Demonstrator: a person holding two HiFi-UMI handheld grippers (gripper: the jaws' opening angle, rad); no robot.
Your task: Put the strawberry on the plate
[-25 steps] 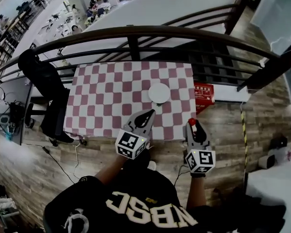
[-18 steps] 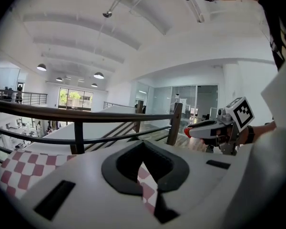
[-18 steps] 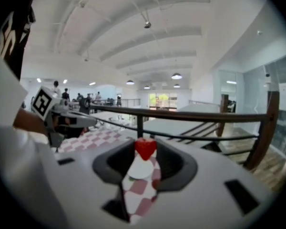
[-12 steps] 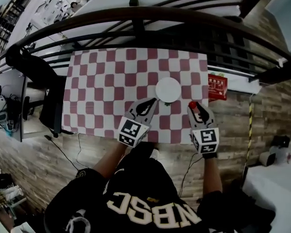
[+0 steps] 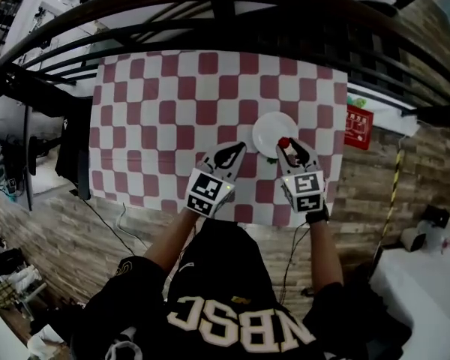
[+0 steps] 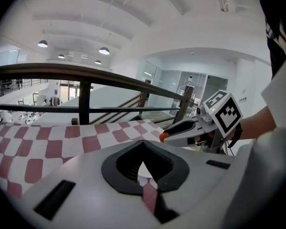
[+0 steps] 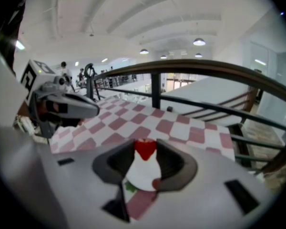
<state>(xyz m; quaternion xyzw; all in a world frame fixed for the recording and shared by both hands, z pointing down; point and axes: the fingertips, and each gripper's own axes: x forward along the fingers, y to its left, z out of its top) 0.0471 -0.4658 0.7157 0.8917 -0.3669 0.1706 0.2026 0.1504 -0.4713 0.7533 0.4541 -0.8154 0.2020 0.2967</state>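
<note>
A white plate (image 5: 272, 130) sits on the red-and-white checkered table (image 5: 157, 111), towards its right front. My right gripper (image 5: 286, 145) is shut on a red strawberry (image 5: 284, 142) and holds it over the plate's near right edge. In the right gripper view the strawberry (image 7: 145, 149) sits between the jaw tips, with the plate (image 7: 143, 173) below it. My left gripper (image 5: 237, 149) hovers just left of the plate, its jaws closed with nothing between them. In the left gripper view the right gripper (image 6: 181, 130) shows with the strawberry (image 6: 164, 137) at its tip.
A dark railing (image 5: 232, 10) runs along the table's far side. A red box (image 5: 358, 126) lies off the table's right edge. The table's near edge (image 5: 232, 216) is right in front of the person. Dark furniture (image 5: 71, 148) stands at the table's left side.
Both grippers have moved forward from the table's near edge. The right one has carried the strawberry to the plate's rim, and the left one now hovers beside the plate.
</note>
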